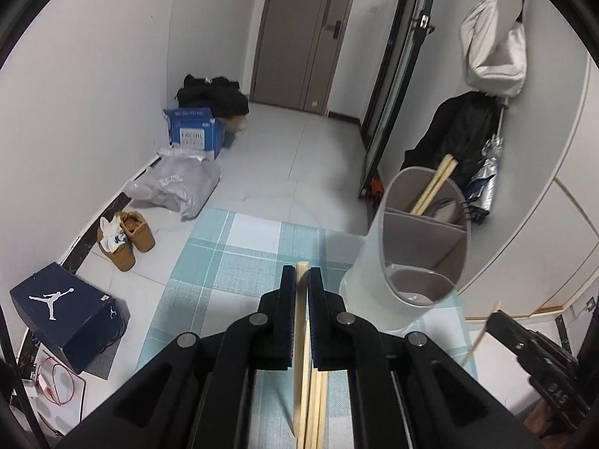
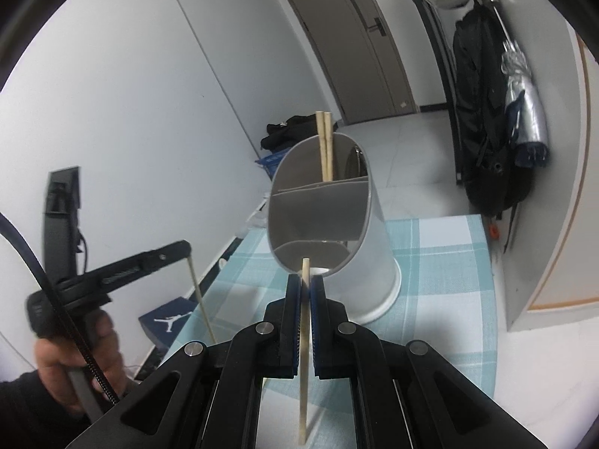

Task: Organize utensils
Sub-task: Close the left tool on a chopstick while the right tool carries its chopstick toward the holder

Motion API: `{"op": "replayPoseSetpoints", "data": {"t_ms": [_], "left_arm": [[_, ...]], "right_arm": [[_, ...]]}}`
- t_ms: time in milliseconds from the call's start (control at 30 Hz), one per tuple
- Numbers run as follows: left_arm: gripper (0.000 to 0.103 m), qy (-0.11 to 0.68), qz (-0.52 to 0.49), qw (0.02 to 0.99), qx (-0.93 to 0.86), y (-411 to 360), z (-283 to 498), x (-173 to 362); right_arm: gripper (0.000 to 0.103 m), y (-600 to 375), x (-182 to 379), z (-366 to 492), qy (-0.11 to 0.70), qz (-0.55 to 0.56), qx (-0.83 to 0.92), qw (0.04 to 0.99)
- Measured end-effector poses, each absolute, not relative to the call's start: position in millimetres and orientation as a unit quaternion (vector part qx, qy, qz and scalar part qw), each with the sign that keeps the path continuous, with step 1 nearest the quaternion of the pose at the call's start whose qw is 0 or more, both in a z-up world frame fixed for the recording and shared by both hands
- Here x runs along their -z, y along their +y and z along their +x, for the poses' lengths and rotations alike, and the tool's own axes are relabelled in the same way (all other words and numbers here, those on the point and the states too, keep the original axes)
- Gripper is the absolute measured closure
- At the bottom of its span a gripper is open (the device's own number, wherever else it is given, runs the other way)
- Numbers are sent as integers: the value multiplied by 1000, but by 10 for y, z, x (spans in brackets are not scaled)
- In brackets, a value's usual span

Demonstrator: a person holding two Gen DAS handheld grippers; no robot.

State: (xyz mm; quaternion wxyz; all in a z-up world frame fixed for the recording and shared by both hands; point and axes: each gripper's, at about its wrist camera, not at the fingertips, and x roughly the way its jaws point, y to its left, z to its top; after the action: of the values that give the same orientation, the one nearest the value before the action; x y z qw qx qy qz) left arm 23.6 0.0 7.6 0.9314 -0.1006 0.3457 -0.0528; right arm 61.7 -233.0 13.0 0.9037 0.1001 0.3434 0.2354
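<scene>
We are viewing a grey, divided utensil holder (image 2: 329,232) standing on the checked tablecloth (image 2: 441,262), two pale wooden chopsticks (image 2: 325,146) leaning in its far compartment. We are seeing one chopstick (image 2: 304,351) clamped in each gripper, the other (image 1: 299,321) in the left wrist view.

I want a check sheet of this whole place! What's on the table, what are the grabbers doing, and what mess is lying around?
Surface: checked blue and white tablecloth on the table.
Job's things: grey divided holder stands upright on the cloth; two chopsticks lean in its far compartment.
Hand-held grippers: left hand-held gripper shut on a chopstick; right hand-held gripper shut on another chopstick, pointing at the holder.
Clutter: shoe box, tan shoes, blue carton, plastic bag on the floor.
Cables: red wire beside the shoe box.
Surroundings: white walls, grey door, white bag hanging, folded umbrella.
</scene>
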Motion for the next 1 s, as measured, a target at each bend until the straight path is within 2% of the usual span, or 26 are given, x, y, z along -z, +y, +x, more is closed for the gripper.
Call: {"op": "replayPoseSetpoints", "data": {"t_ms": [1000], "left_arm": [[100, 324, -80, 939, 76, 74, -111, -339]], "right_arm": [[99, -2295, -539, 169, 284, 97, -196, 933]]}}
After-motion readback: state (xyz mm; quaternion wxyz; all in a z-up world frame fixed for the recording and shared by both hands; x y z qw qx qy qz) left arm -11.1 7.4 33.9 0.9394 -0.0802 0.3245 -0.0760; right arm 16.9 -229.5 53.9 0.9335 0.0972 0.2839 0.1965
